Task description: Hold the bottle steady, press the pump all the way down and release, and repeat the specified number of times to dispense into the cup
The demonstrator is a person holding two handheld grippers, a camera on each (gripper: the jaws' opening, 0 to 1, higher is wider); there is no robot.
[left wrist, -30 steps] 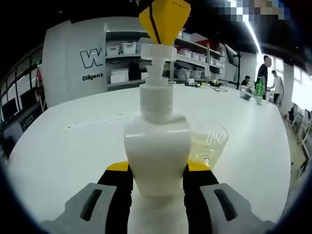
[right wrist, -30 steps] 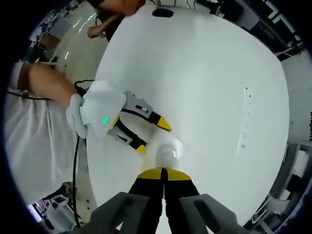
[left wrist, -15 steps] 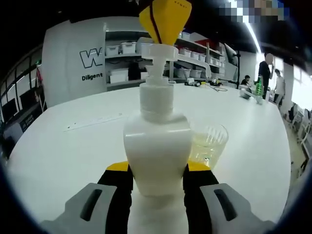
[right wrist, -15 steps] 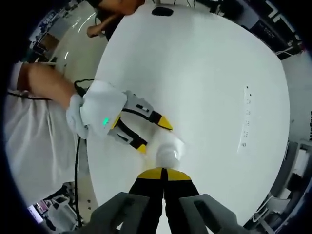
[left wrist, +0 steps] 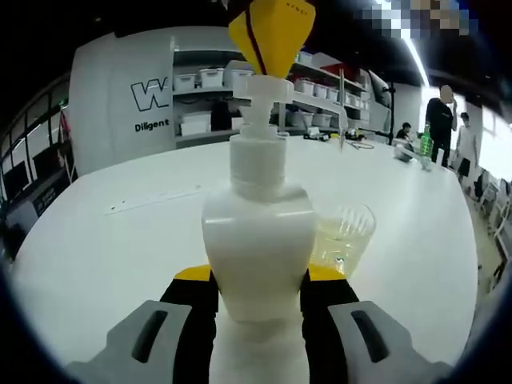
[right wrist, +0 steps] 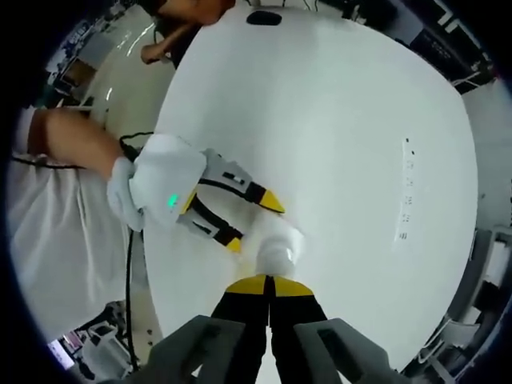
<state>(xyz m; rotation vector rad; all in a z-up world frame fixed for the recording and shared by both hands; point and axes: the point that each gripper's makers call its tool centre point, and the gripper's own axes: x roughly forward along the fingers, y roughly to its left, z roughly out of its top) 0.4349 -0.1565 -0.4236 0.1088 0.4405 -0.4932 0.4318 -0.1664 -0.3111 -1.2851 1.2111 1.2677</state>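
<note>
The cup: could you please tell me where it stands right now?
In the left gripper view, the clear cup stands on the white table, just right of and behind the white pump bottle.

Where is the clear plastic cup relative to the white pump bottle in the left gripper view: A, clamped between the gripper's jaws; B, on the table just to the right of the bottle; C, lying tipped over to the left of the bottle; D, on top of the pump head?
B: the clear cup stands upright on the white table right of the pump bottle.
</note>
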